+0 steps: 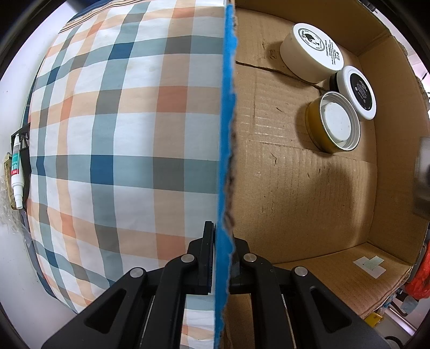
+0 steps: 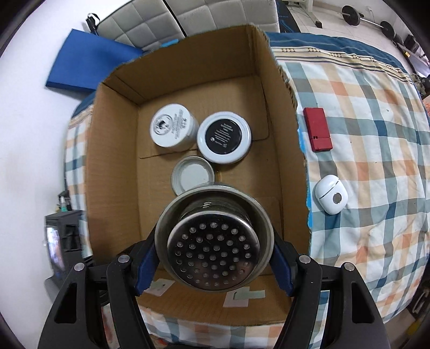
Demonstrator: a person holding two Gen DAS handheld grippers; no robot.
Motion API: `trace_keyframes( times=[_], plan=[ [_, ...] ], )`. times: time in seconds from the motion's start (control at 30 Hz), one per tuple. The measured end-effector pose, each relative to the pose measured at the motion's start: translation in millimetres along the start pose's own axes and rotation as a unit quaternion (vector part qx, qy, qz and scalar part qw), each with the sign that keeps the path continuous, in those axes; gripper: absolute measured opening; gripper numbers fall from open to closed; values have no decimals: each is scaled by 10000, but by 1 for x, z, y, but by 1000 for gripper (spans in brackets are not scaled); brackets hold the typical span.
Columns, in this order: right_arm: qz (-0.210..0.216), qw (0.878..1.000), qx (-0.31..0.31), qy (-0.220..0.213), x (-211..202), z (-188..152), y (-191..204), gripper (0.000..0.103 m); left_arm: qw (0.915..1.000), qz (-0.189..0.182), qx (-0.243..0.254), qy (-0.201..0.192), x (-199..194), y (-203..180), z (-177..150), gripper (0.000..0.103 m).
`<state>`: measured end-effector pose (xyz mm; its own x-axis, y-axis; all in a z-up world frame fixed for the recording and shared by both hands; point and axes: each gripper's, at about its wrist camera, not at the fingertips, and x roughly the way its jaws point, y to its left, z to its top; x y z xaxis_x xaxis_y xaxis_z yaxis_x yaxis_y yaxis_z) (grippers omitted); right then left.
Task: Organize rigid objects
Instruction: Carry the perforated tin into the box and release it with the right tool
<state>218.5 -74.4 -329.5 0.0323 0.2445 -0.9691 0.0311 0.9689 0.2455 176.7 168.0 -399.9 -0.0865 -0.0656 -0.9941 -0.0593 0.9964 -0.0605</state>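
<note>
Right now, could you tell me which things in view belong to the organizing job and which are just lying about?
Part of the job:
cardboard box
perforated metal strainer in the right gripper
three jars in the box
red case
white earbud case
left gripper clamping the box wall

Lying about:
blue mat
barbell
white tube

Nothing I can see reads clearly: the white jar [image 1: 313, 52] lid carries a round emblem and rings of small print, the black-topped jar [image 1: 358, 91] has tiny pale lines of text, and the tube [image 1: 16, 171] beside the bed shows a red-and-green label, all too small to decipher
</note>
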Motion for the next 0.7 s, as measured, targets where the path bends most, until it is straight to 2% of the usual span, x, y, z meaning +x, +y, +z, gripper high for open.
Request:
trace_keyframes(
  times=[0.33, 0.7],
  plan=[
    [-317, 9987, -49, 390, 48, 3, 4, 74, 10000, 32, 21, 24, 3, -2, 1, 4],
    [-497, 9960, -102, 734, 78, 2, 5, 74, 10000, 53, 40, 37, 5, -4, 2, 4]
  ],
)
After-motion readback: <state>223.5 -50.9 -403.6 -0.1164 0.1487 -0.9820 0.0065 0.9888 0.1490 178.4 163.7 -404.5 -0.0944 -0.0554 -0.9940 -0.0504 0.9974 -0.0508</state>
